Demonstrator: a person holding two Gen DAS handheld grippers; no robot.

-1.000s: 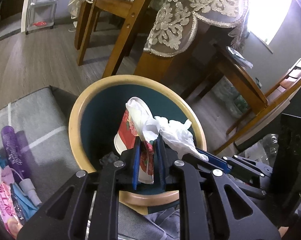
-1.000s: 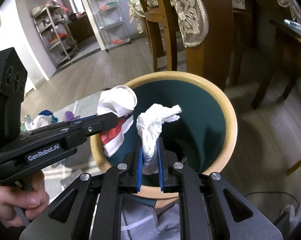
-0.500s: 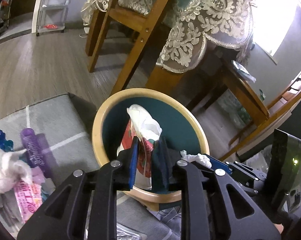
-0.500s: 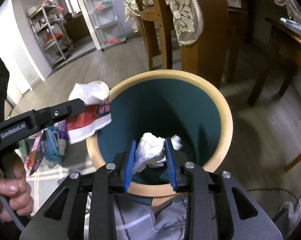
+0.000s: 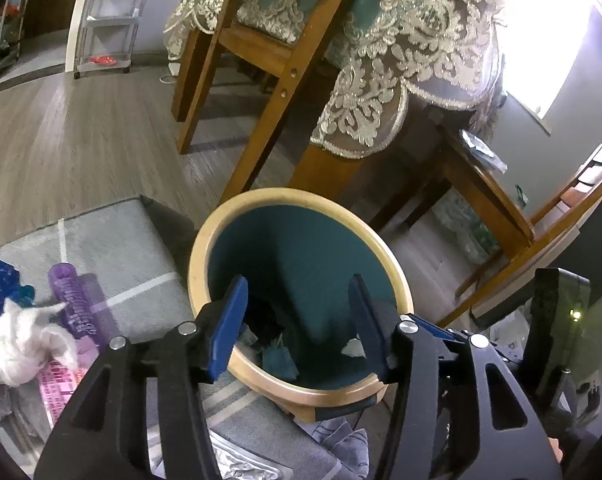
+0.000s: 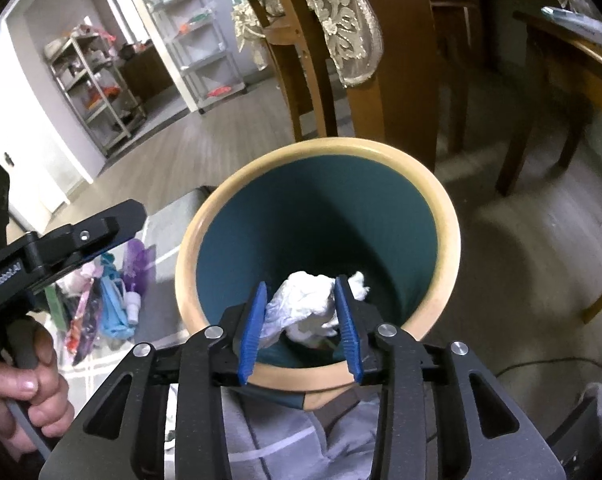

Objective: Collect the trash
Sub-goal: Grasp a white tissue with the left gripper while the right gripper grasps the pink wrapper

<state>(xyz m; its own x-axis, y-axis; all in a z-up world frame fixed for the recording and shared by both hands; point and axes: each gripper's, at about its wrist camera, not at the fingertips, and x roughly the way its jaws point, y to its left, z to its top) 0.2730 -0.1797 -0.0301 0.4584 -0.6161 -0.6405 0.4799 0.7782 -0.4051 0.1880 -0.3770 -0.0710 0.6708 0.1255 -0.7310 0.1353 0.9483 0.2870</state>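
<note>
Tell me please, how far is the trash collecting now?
Done: the left gripper is open and empty over the bin.
In hand: the right gripper has open jaws, with the white tissue between them, above the bin.
Left: a tissue wad and purple bottle on the rug.

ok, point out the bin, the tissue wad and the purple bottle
bin (image 6: 447,216): right wrist view, tan rim, right side.
tissue wad (image 6: 307,306): right wrist view, its middle, between open tongs.
purple bottle (image 5: 75,304): left wrist view, mid-body.

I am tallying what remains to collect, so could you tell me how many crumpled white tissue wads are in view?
2: one tissue wad sits between the open right gripper fingers over the bin; another wad lies on the grey mat. Others may be hidden.
</note>
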